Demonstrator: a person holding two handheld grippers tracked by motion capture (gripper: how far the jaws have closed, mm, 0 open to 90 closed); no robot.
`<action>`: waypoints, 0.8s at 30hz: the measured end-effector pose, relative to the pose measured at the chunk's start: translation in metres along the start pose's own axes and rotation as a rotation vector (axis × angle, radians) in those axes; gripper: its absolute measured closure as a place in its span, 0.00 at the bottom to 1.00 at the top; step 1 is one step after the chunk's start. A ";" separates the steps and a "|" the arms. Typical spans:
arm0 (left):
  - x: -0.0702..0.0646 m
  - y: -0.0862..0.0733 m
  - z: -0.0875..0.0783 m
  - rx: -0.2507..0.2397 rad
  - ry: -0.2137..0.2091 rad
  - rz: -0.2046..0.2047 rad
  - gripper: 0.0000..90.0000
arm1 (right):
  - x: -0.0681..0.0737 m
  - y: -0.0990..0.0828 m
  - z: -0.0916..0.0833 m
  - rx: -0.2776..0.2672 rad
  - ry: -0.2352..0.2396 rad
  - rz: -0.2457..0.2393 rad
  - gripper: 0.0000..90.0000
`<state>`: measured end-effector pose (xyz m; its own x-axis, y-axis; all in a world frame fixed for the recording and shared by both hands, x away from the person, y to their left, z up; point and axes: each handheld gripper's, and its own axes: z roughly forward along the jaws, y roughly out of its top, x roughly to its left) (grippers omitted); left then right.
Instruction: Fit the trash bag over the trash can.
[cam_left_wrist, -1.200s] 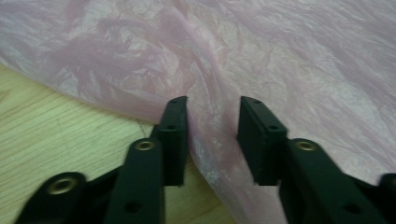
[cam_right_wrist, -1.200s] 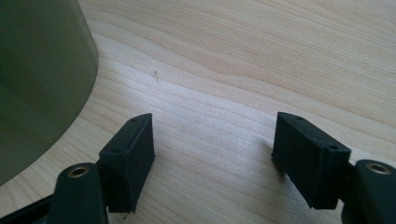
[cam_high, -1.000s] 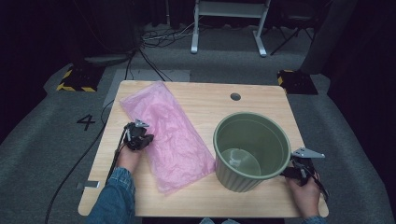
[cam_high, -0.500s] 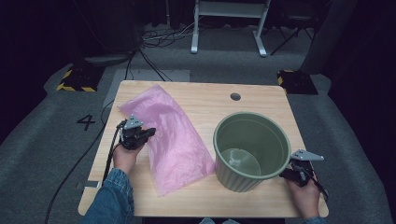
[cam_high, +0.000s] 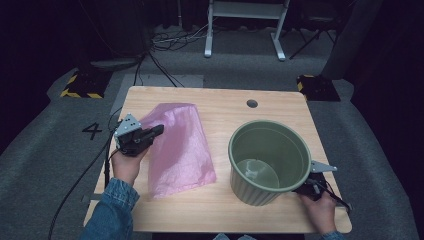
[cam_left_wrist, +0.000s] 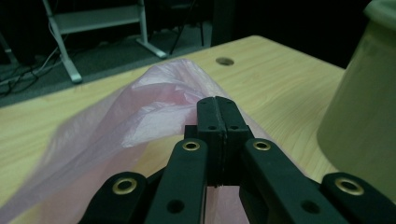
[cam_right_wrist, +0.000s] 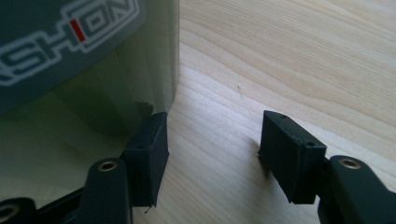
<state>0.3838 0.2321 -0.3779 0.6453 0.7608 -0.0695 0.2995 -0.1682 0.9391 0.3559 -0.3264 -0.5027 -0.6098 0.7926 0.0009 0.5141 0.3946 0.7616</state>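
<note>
A thin pink plastic bag (cam_high: 181, 150) lies on the left half of the wooden table (cam_high: 225, 107). My left gripper (cam_high: 157, 131) is shut on the bag's left edge and holds it raised above the table. In the left gripper view the closed jaws pinch the pink bag (cam_left_wrist: 140, 109), which tents up. A green ribbed bin (cam_high: 270, 160) stands upright at the right. My right gripper (cam_high: 306, 188) sits low beside its right wall. In the right gripper view this gripper (cam_right_wrist: 215, 135) is open. One pad is next to the bin (cam_right_wrist: 93, 70). Its jaws have just been opening slightly, with only table between them.
A round hole (cam_high: 252, 103) is in the table's far side. Cables, a white frame's legs and a yellow-and-black striped block (cam_high: 80, 86) lie on the grey floor beyond. The left gripper's cable hangs off the table's left edge.
My left gripper has risen and moved slightly right with the bag's edge, pulling the pink bag up off the table. The right hand has stayed beside the bin.
</note>
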 end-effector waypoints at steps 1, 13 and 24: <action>-0.001 0.003 -0.003 -0.009 -0.003 0.000 0.99 | 0.002 0.001 0.001 -0.001 0.006 0.000 0.46; -0.010 0.042 -0.033 -0.068 -0.001 0.045 0.99 | 0.025 0.012 0.015 0.001 0.070 -0.056 0.45; -0.009 0.067 -0.043 -0.097 -0.016 0.067 0.99 | 0.040 0.020 0.025 0.001 0.105 -0.083 0.45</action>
<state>0.3681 0.2408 -0.2999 0.6733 0.7393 -0.0100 0.1864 -0.1567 0.9699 0.3567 -0.2751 -0.5032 -0.7097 0.7044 0.0057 0.4599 0.4572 0.7612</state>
